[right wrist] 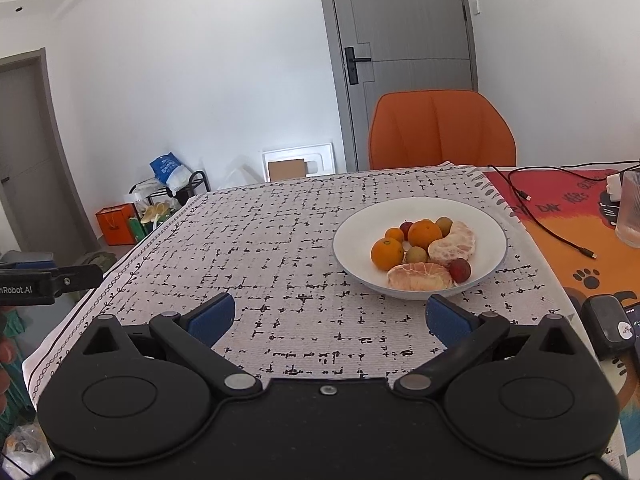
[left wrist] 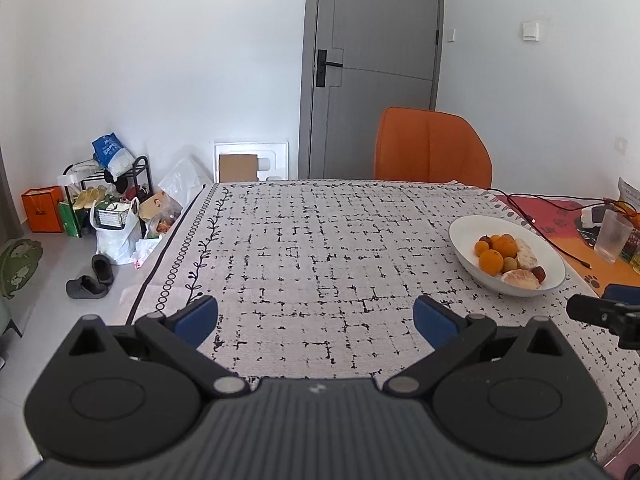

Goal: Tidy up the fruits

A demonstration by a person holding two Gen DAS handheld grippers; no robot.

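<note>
A white bowl [right wrist: 486, 216] stands on the patterned tablecloth and holds several oranges [right wrist: 386, 254], two peeled citrus pieces [right wrist: 420, 276], small green fruits [right wrist: 416, 255] and small red fruits [right wrist: 459, 270]. My right gripper [right wrist: 328, 316] is open and empty, just in front of the bowl and slightly left of it. My left gripper [left wrist: 316, 318] is open and empty above the cloth, well left of the bowl [left wrist: 466, 230]. The right gripper's tip [left wrist: 600, 312] shows at the right edge of the left wrist view.
An orange chair [right wrist: 440, 132] stands behind the table's far edge. Right of the cloth lie a black cable [right wrist: 560, 236], a clear glass [right wrist: 630, 212] and a dark device [right wrist: 608, 326]. Bags and a shoe rack [left wrist: 108, 200] sit on the floor at left.
</note>
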